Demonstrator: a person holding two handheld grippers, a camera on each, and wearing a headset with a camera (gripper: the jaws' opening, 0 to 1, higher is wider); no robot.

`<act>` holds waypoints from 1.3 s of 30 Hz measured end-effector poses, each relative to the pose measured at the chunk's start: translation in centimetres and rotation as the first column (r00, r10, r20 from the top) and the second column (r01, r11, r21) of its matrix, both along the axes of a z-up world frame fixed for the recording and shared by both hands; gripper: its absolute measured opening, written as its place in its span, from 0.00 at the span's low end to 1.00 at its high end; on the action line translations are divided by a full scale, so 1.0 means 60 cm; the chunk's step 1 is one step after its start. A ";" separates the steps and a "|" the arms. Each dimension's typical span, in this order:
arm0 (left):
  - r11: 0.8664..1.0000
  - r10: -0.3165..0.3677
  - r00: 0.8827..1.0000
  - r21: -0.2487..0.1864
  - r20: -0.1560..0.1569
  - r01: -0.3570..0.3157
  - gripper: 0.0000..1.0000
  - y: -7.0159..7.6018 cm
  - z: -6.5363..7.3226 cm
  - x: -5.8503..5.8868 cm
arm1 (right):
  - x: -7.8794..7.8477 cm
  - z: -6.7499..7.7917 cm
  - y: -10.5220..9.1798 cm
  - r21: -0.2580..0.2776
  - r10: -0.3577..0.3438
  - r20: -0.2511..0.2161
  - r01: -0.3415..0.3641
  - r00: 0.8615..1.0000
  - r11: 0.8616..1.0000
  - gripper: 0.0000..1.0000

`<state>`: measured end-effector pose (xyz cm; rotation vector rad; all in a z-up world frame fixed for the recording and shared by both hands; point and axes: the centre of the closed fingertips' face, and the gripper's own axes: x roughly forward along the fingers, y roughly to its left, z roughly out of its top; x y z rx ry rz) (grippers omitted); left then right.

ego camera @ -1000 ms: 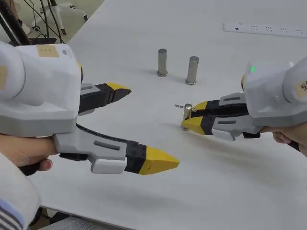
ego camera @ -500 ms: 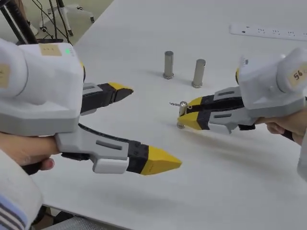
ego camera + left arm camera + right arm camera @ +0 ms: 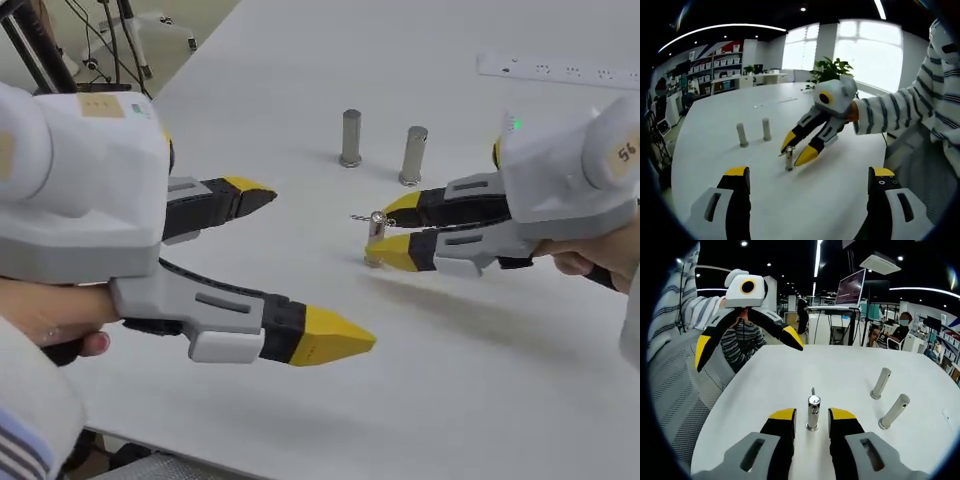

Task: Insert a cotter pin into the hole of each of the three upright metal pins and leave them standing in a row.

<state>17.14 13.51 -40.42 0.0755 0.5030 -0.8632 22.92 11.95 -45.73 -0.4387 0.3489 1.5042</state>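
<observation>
My left hand-held gripper (image 3: 315, 266) hovers over the table's (image 3: 500, 390) near left corner. It is roughly level and points right, its jaws spread wide with nothing between them. The tan stickers on its white housing are too blurred to read.

Toward the table's middle the rear left metal pin (image 3: 351, 137) and the rear right metal pin (image 3: 415, 155) stand upright, near each other. Nearer me stands the front metal pin (image 3: 376, 232), with a cotter pin (image 3: 360, 217) jutting sideways from near its top.

My right hand-held gripper (image 3: 380, 235) reaches in level from the right edge. Its jaws are parted, one on each side of the front metal pin, and the right gripper view shows a small gap on each side. Its sticker seems to read "56".
</observation>
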 end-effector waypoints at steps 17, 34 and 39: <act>0.996 -0.041 0.998 -0.078 0.040 0.044 0.99 0.009 0.036 -0.013 | -0.082 0.058 -0.090 -0.058 -0.129 -0.052 0.126 0.990 0.990 0.80; 0.992 -0.021 1.000 -0.125 0.009 0.022 0.99 0.018 0.059 -0.022 | -0.112 0.083 -0.203 -0.079 -0.459 -0.150 0.452 0.876 0.889 0.87; 0.994 -0.016 1.000 -0.111 0.006 0.017 0.99 0.027 0.064 -0.020 | -0.116 0.090 -0.229 -0.079 -0.530 -0.157 0.524 0.834 0.848 0.87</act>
